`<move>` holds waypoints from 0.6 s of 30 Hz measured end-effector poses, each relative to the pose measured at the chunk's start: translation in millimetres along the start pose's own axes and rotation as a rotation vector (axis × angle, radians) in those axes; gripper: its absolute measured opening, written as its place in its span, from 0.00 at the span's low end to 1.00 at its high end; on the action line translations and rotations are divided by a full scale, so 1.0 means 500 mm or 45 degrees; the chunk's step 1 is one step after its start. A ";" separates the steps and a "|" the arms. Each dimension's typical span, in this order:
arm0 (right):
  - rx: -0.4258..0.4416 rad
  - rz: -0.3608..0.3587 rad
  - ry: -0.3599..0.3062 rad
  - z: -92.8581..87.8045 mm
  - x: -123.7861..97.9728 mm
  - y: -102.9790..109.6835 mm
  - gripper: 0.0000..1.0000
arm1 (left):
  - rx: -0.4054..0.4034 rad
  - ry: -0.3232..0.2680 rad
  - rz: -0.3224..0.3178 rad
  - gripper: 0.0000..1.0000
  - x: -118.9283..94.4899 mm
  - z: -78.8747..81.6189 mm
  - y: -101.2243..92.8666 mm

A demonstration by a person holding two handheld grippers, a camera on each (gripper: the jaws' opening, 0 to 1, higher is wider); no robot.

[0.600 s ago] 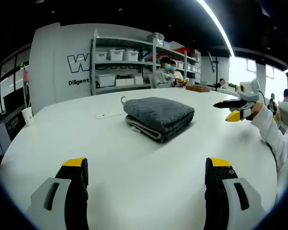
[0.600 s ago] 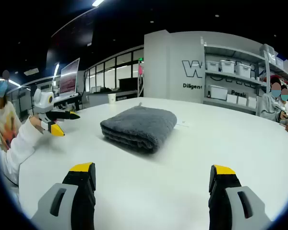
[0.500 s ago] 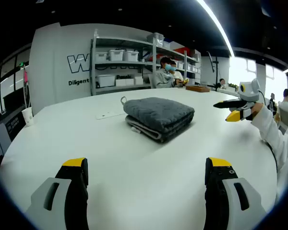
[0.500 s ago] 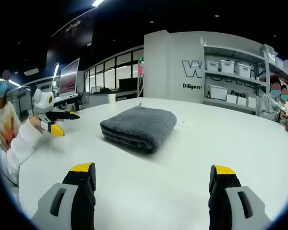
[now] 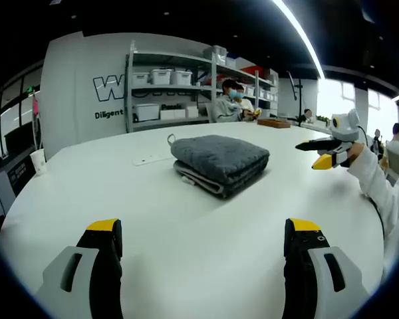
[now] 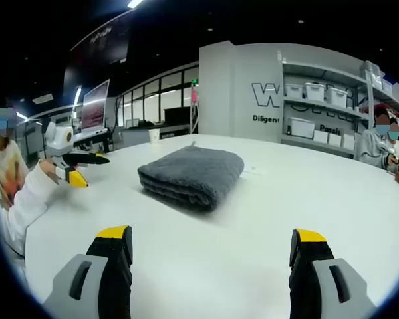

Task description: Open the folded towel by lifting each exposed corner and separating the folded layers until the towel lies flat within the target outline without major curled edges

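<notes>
I'm holding both the left gripper (image 5: 203,242) and right gripper (image 6: 211,249) spread wide, gripping nothing, while the folded towel (image 5: 219,161) is lying mid-frame on the table (image 5: 186,239).

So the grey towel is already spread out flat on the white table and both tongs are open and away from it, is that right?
Not quite. The grey towel is folded into a thick stack, not spread flat; the left gripper view shows its layered edge. The rest holds: it lies on the white table, and both the left tongs and right tongs are open, away from it.
</notes>
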State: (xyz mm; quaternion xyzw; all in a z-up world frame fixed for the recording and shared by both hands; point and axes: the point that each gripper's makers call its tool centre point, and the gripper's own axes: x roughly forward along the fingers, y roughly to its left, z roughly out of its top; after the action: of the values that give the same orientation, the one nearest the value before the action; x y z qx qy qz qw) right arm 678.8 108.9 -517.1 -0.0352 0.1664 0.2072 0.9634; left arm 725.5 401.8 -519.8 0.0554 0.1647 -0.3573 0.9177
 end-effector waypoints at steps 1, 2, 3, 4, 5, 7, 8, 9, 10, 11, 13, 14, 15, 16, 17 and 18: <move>0.001 -0.003 0.003 -0.002 0.001 -0.001 0.99 | 0.001 -0.001 0.001 1.00 -0.001 0.000 0.000; 0.001 -0.005 0.005 -0.004 0.001 -0.001 0.99 | 0.000 -0.001 0.002 1.00 -0.001 0.000 0.000; -0.001 -0.005 0.007 -0.005 0.002 0.000 0.99 | 0.000 -0.001 0.003 1.00 -0.001 0.000 0.001; -0.004 -0.006 0.013 -0.006 0.003 0.000 0.99 | -0.001 0.002 0.003 1.00 0.000 -0.001 0.003; -0.020 -0.007 0.017 -0.007 0.005 0.004 0.99 | -0.003 0.003 0.003 1.00 0.000 -0.002 0.004; -0.046 0.002 0.026 -0.008 0.011 0.015 0.99 | -0.003 0.003 0.001 1.00 0.001 -0.002 0.004; -0.053 0.009 0.031 -0.011 0.014 0.020 0.99 | -0.002 0.002 0.000 1.00 0.001 -0.001 0.003; -0.056 0.016 0.037 -0.013 0.017 0.023 0.99 | 0.001 0.001 0.001 1.00 0.000 0.000 0.003; -0.057 0.020 0.041 -0.015 0.020 0.025 0.99 | 0.008 0.001 0.005 1.00 -0.001 0.001 0.003; -0.058 0.022 0.042 -0.016 0.022 0.026 0.99 | 0.013 0.000 0.009 1.00 -0.001 0.002 0.004; -0.059 0.020 0.035 -0.015 0.025 0.029 0.98 | 0.019 0.000 0.014 1.00 -0.002 0.003 0.004; -0.063 0.017 0.025 -0.012 0.027 0.030 0.99 | 0.021 0.001 0.016 1.00 -0.003 0.003 0.005; -0.074 0.011 0.010 -0.006 0.028 0.031 0.99 | 0.022 0.001 0.017 1.00 -0.003 0.003 0.005; -0.089 0.001 -0.007 0.001 0.030 0.032 0.99 | 0.023 0.001 0.018 1.00 -0.004 0.003 0.005; -0.105 -0.007 -0.019 0.008 0.034 0.030 0.99 | 0.024 0.001 0.020 1.00 -0.004 0.003 0.006; -0.114 -0.014 -0.027 0.013 0.037 0.032 0.99 | 0.027 0.001 0.021 1.00 -0.004 0.003 0.005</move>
State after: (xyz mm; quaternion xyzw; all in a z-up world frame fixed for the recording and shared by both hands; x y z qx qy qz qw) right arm 690.0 131.3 -517.0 -0.0770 0.1464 0.2097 0.9637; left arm 726.4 404.7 -517.9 0.0666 0.1609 -0.3513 0.9199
